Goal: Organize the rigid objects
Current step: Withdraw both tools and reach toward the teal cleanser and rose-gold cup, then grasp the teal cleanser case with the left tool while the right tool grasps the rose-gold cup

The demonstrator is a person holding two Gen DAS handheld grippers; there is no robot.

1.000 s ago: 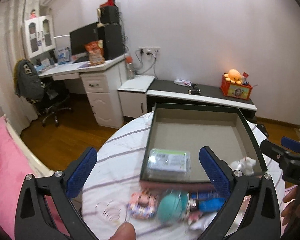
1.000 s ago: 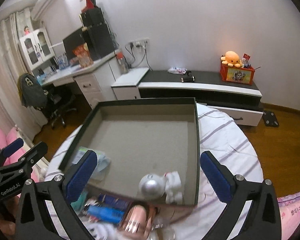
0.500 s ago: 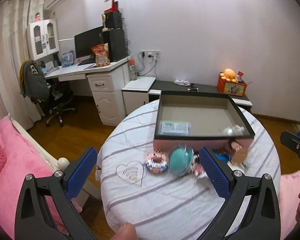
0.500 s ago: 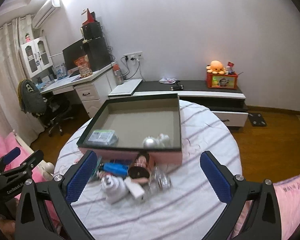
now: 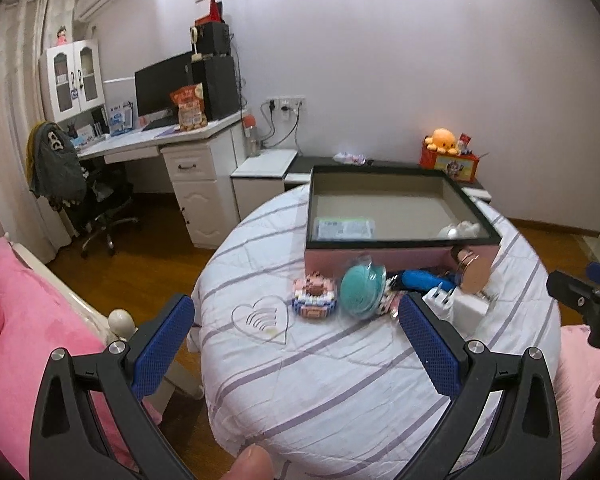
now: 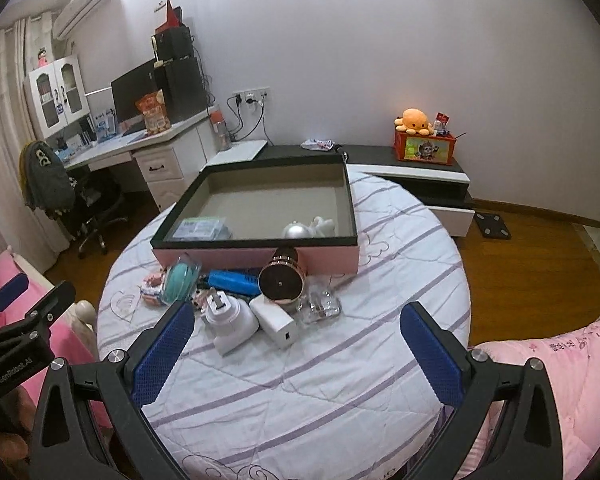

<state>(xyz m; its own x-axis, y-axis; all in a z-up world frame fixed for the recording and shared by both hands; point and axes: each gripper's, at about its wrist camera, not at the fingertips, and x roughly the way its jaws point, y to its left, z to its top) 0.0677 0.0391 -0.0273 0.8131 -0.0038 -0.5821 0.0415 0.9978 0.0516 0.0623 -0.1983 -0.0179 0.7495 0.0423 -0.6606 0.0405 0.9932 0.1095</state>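
Note:
A pink box with a dark rim (image 6: 256, 243) (image 5: 400, 245) stands on a round striped table (image 6: 300, 380). Inside lie a flat packet (image 6: 202, 228) and a silver-and-white toy (image 6: 306, 228). In front of it is a pile: a teal round case (image 6: 180, 280) (image 5: 362, 290), a small block toy (image 5: 314, 296), a blue object (image 6: 232, 281), a rose-gold cylinder (image 6: 281, 280), white chargers (image 6: 230, 320) and a clear piece (image 6: 320, 306). My left gripper (image 5: 296, 340) and right gripper (image 6: 296, 344) are open and empty, held back above the table's near side.
A pink bed lies at the left (image 5: 20, 340) and right (image 6: 540, 360). Behind the table stand a white desk (image 5: 160, 148) with a monitor, an office chair (image 5: 100, 208) and a low black-and-white cabinet (image 6: 412, 168). The floor is wood.
Both grippers have pulled back and up from the box. The table, box and pile now look smaller and farther away. Both stay open and empty.

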